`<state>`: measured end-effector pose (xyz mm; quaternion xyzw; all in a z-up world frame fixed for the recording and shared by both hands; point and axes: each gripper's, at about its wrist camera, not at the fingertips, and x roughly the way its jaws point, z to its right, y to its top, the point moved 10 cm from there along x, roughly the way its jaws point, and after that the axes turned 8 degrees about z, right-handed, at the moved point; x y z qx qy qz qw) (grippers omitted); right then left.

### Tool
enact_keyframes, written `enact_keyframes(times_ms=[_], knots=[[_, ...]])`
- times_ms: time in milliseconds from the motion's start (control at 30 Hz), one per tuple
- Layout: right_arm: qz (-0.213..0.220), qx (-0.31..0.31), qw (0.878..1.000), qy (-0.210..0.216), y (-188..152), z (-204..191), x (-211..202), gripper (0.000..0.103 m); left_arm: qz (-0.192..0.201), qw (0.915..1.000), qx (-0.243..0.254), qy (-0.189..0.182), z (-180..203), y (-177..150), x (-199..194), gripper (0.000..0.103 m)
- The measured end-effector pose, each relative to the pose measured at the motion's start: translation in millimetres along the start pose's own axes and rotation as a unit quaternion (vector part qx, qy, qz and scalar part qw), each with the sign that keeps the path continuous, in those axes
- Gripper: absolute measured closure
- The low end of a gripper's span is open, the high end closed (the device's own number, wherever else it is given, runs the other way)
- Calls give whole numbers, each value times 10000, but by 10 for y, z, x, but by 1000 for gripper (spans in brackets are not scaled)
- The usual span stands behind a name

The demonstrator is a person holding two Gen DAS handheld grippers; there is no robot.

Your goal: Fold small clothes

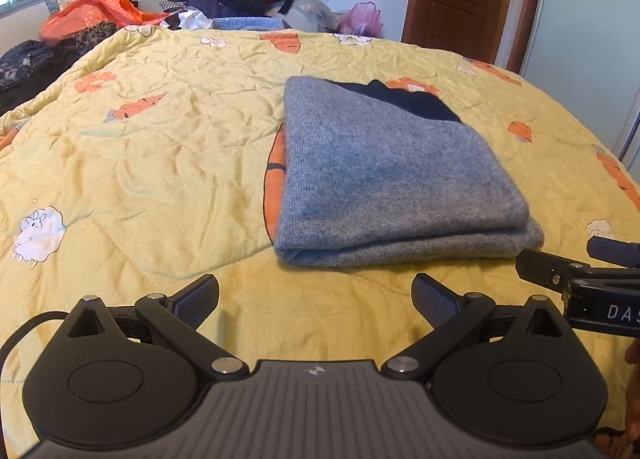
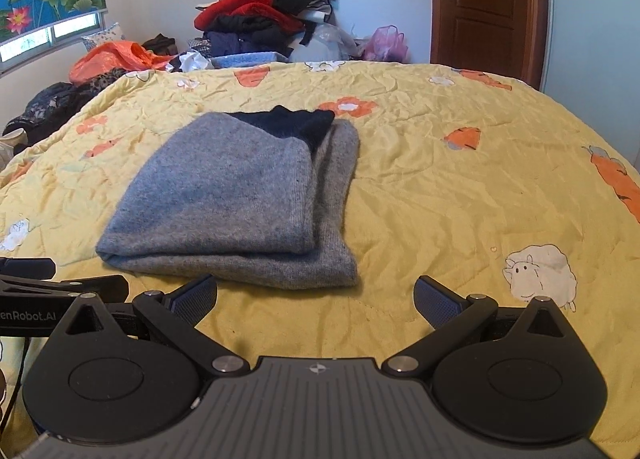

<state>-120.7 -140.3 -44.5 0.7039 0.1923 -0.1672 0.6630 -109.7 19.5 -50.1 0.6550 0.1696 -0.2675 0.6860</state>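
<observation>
A grey knit garment (image 1: 384, 183) lies folded into a flat stack on the yellow quilt (image 1: 160, 163), a dark navy part (image 1: 408, 99) showing at its far end. My left gripper (image 1: 316, 299) is open just short of its near edge, nothing between the fingers. In the right wrist view the same folded garment (image 2: 232, 199) lies ahead and to the left, its navy part (image 2: 292, 123) at the back. My right gripper (image 2: 316, 297) is open and empty near the fold's front right corner. Each gripper shows at the other view's edge.
A heap of red, black and dark clothes (image 2: 268, 19) rises beyond the bed's far edge, with an orange bag (image 2: 112, 59) at the left and a pink bag (image 2: 386, 43) near the brown door (image 2: 484, 3). The quilt's right half (image 2: 480, 187) lies bare.
</observation>
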Motion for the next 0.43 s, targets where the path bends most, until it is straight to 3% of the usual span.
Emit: enact_keyframes(times_ms=[133, 267, 333, 433], knots=[[22, 92, 9999, 64, 27, 24, -4, 0, 156, 9997, -128, 127, -65, 31, -75, 0], [24, 192, 9997, 129, 43, 39, 13, 0, 55, 9997, -225, 90, -103, 43, -83, 0], [17, 247, 9995, 172, 54, 47, 30, 0, -37, 9998, -186, -28, -95, 42, -82, 0], [-97, 426, 9988, 230, 86, 147, 100, 0, 45, 9999, -22, 120, -253, 143, -44, 0]])
